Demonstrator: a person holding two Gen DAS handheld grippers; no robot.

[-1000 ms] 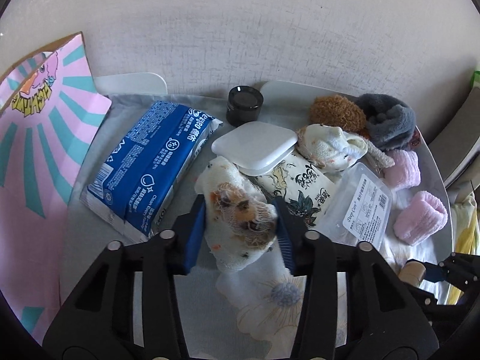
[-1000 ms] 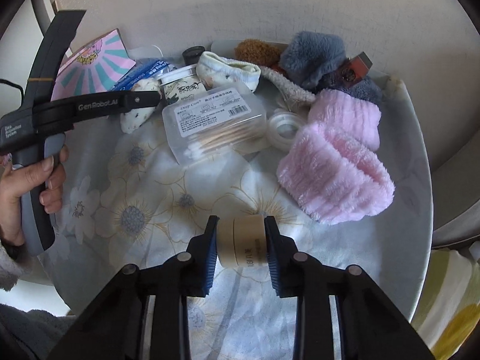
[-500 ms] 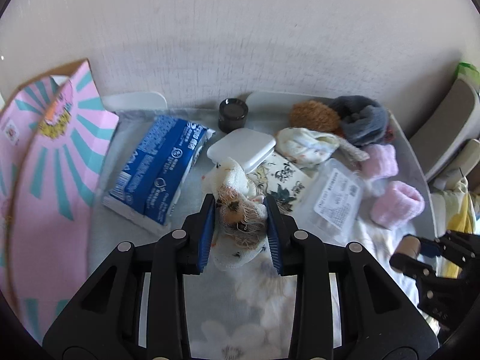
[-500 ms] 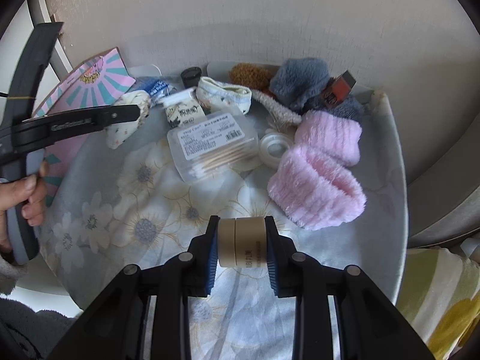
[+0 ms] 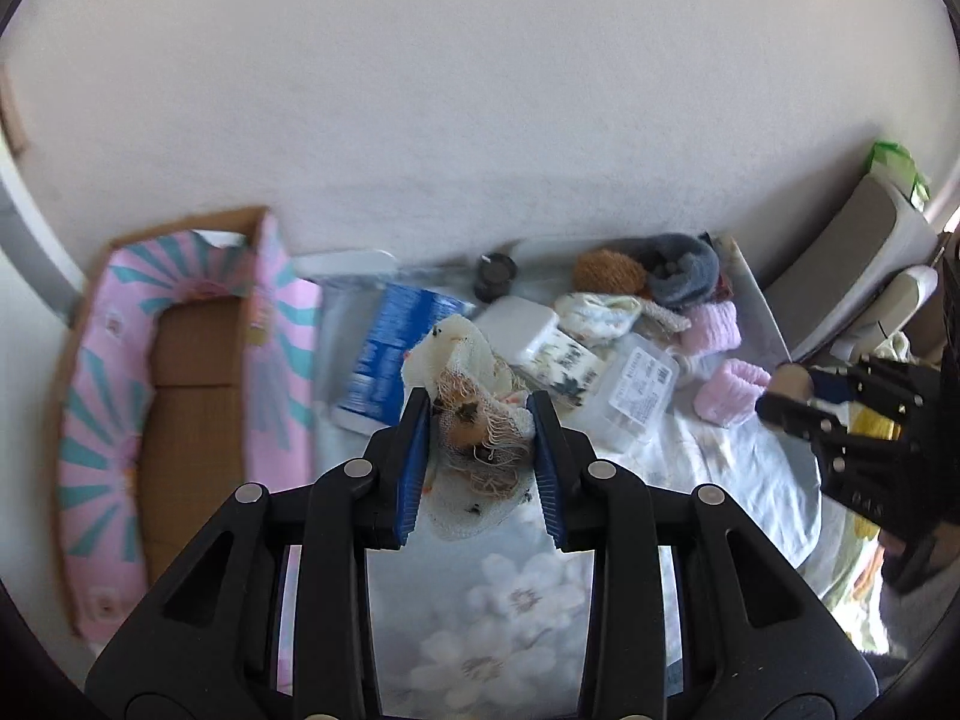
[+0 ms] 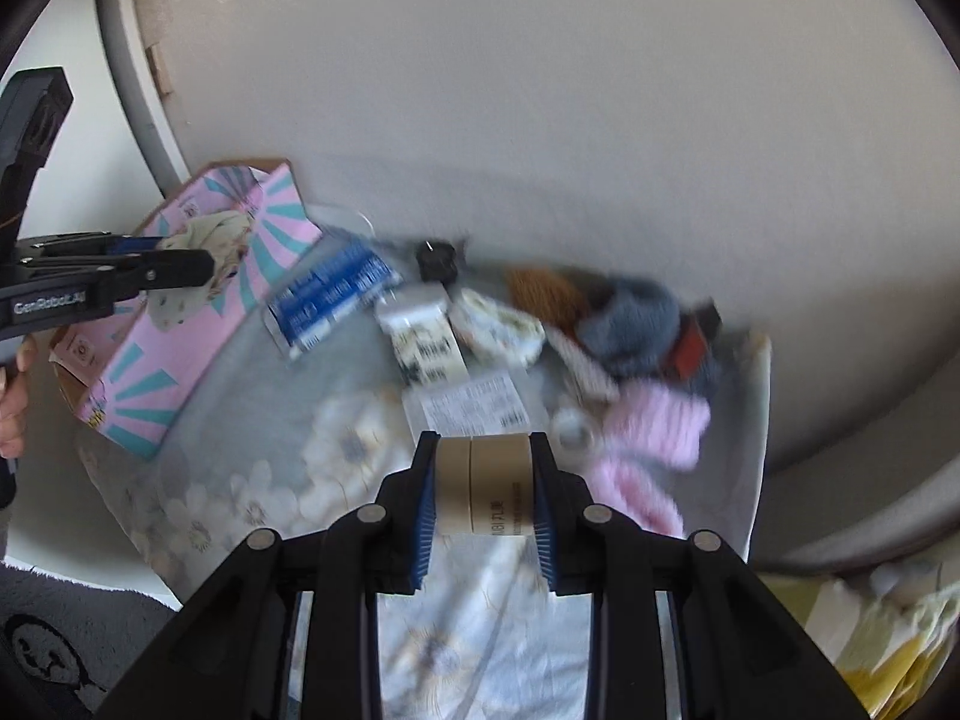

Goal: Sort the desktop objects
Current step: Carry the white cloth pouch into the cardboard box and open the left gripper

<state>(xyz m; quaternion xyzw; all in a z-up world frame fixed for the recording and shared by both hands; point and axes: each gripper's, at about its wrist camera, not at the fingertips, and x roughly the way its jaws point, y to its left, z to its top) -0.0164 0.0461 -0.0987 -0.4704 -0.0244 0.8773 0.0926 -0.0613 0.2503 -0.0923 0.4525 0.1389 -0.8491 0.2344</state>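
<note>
The left claw (image 5: pixel 482 450) squeezes a soft cream knitted sock (image 5: pixel 474 414) up in the air, and the open pink cardboard box (image 5: pixel 192 372) waits on its left. The right claw (image 6: pixel 483 483) grips a tan cardboard roll (image 6: pixel 483 483) above the table (image 6: pixel 456 660). It looks like the carrying step; next, each thing needs moving over the box and letting go.

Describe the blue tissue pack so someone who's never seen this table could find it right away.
Start at the pink and teal cardboard box on the table's left. The blue tissue pack lies just right of it, on the floral cloth. It is the only blue printed packet there.
</note>
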